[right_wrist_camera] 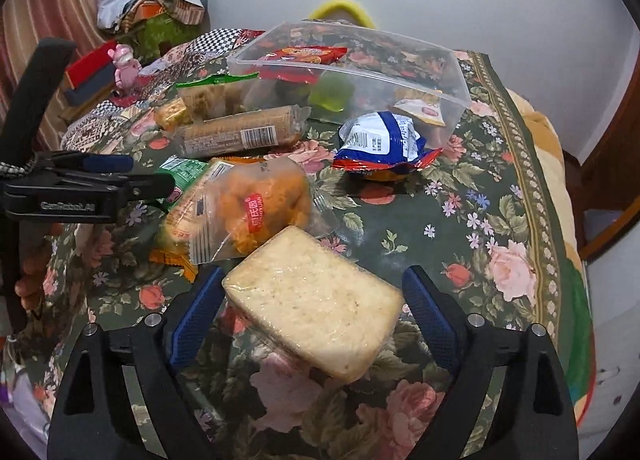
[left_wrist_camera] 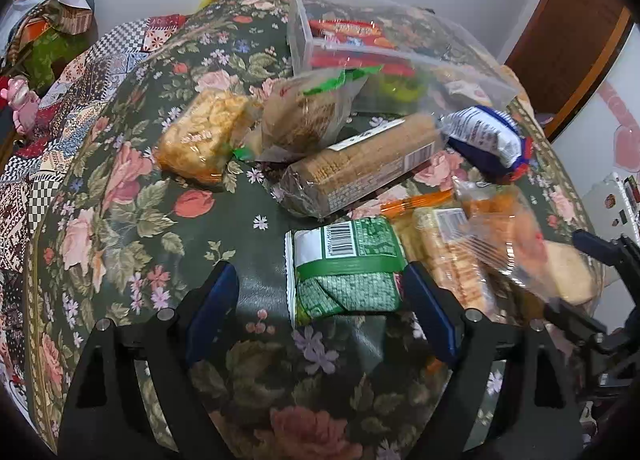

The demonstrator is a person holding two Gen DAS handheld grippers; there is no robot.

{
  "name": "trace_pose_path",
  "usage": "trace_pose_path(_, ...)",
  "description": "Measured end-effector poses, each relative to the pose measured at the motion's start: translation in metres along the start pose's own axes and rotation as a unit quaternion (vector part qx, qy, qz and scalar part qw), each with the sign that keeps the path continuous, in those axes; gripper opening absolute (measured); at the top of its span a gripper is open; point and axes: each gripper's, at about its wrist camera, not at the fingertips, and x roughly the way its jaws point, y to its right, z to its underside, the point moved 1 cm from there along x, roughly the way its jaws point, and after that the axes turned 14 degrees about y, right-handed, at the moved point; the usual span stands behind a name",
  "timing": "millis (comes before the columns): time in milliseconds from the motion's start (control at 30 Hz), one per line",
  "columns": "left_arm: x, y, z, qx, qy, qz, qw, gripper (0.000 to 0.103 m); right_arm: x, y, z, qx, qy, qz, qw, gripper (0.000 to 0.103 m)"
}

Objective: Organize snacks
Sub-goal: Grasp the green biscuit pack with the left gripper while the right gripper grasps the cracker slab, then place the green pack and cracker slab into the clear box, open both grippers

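The snacks lie in a loose heap on the flowered tablecloth, just in front of the clear plastic bin, which already has red packets and a green one inside. Nearest the bin is a long roll of crackers, with a blue and white packet beside it on open cloth. Farther from the bin, a green packet sits between the spread fingers of the left gripper; the pads stand apart from it on the left side and very near on the right, not pressing. The right gripper is also open, with a pale wrapped cake between its fingers, a gap on each side. An orange snack bag touches the cake's far corner. To the right of the bin and cake the cloth is bare up to its patterned border, where the table edge drops away.
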Motion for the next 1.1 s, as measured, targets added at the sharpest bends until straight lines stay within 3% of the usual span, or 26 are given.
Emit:
trace_pose_path(267,0.015,0.003,0.000,-0.003,0.002,0.008,1.0000,0.084,0.001,0.013,-0.001,0.021,-0.001,-0.004,1.000,0.089)
trace_pose_path(333,0.017,0.005,0.000,0.005,0.005,0.009,0.9999,0.071,0.007,0.017,0.000,0.037,-0.014,-0.014,0.999,0.089)
trace_pose_path(533,0.010,0.009,0.001,0.020,0.013,0.017,0.9996,0.053,0.008,0.033,0.004,0.100,-0.013,-0.027,0.994,0.087)
trace_pose_path(833,-0.019,0.013,-0.009,0.036,0.046,0.017,0.9982,0.050,-0.012,0.051,-0.002,0.113,0.013,-0.005,0.993,0.087)
trace_pose_path(1100,-0.055,0.023,-0.049,0.029,0.106,0.036,0.9933,0.050,-0.026,0.066,-0.035,0.110,0.059,0.011,0.992,0.087)
